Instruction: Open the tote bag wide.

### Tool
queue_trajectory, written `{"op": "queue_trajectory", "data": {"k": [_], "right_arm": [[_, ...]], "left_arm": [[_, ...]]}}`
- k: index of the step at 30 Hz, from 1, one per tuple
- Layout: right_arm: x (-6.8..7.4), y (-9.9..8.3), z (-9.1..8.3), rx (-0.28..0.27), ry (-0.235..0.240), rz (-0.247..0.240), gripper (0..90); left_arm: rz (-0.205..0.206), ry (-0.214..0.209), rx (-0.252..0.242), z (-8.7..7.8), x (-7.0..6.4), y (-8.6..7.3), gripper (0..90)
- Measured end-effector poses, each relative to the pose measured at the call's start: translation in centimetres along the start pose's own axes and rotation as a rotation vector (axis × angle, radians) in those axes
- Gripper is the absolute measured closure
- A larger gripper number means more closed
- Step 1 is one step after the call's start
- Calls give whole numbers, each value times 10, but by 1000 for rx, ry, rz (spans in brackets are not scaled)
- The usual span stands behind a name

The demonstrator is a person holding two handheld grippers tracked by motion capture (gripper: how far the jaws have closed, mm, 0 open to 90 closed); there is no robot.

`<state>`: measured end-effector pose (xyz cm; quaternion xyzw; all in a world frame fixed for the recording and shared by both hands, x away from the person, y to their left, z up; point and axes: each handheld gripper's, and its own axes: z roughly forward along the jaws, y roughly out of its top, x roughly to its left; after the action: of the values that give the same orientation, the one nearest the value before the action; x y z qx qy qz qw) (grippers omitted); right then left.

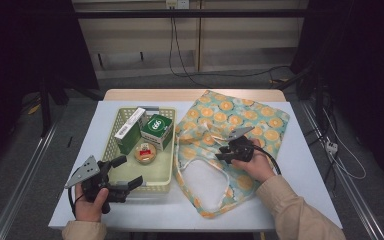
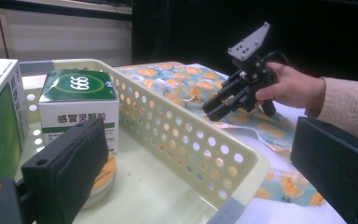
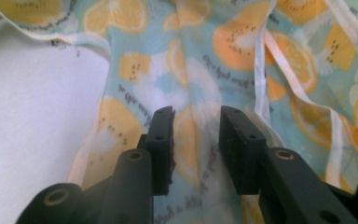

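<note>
Reaching my right hand-held gripper, jaws narrowly apart, over the bag flat on the table, I aim at its rim; left hand-held gripper waits wide at the basket.

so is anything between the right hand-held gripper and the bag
Nothing visible. The right hand-held gripper is open directly over the fruit-print bag, with a fold of cloth between its jaws. The basket sits off to the side.
</note>
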<state>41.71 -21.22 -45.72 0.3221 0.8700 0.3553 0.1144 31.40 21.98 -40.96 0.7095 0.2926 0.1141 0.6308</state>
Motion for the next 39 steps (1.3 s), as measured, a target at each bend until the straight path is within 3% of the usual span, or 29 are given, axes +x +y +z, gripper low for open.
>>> {"op": "queue_trajectory", "data": {"k": [6,8,10,12,14,17,20,22,30,35,39], "right_arm": [[-5,-1,1,-16,-24,35,863],[-5,-1,0,-13,-24,46,892],[-5,0,-1,-8,-17,58,900],[-4,3,-5,-9,23,86,900],[-2,6,-11,-15,35,83,900],[1,11,-20,-48,75,102,900],[3,18,-27,-66,86,83,900],[-1,21,-31,-86,90,99,900],[-36,21,-38,-114,-18,168,900],[-53,14,-29,-112,-47,229,900],[-60,17,-22,-103,-79,211,900]], "left_arm": [[0,-6,0,3,0,0,37],[2,-8,1,4,1,1,37],[2,-10,1,4,1,1,37],[2,-11,1,4,1,0,37],[1,-9,0,4,1,0,37],[4,-6,-3,4,1,2,37],[3,-6,-6,5,0,3,37],[5,-8,-3,6,-1,3,37],[6,-12,2,7,0,2,37],[5,-19,2,8,0,2,37],[6,-18,4,8,0,2,37]]}}
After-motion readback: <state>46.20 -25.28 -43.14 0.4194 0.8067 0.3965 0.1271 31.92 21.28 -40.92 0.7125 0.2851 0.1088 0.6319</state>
